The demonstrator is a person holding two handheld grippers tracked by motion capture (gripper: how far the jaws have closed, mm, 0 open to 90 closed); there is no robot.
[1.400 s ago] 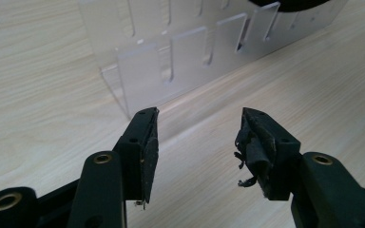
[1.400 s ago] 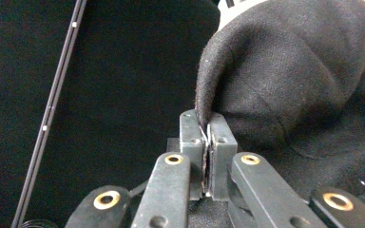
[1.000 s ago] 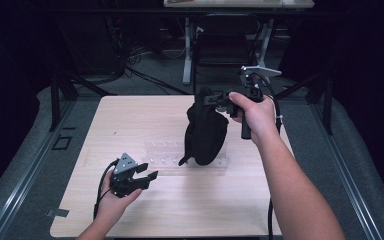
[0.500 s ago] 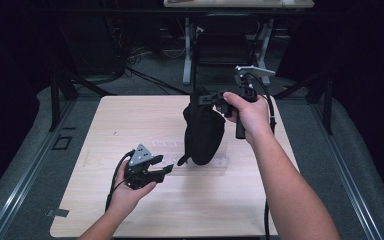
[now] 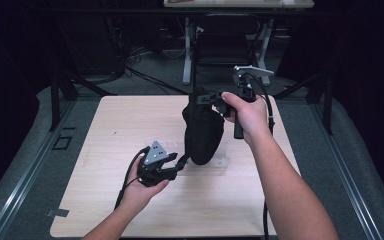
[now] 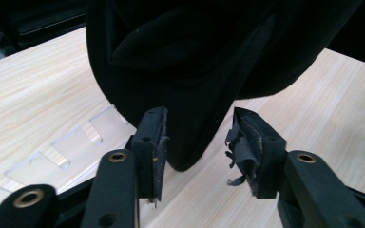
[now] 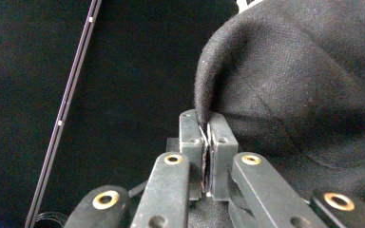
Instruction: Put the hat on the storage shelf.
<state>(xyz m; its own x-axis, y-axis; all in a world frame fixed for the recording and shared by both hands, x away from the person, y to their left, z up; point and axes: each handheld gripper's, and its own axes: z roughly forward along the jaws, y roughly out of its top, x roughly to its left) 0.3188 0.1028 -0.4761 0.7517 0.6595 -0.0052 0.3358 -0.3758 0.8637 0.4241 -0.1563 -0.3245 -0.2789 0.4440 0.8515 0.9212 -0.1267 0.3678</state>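
A black cloth hangs in a long bunch over the middle of the wooden table. My right gripper holds it up by its top edge. In the right gripper view the jaws are shut on a fold of the cloth. My left gripper sits low at the cloth's bottom end, pointing at it. Its jaws have just been closing. They stand apart with the cloth's lower tip between them, and the pads do not visibly press on it.
A clear plastic strip with notches lies flat on the table under and left of the cloth. Behind the table stand a dark chair and white desk legs. Metal rails run along the table's sides.
My left gripper has moved right and up from the table's front left to the bottom of the cloth, and its jaws have narrowed. The right hand holding the cloth has stayed put.
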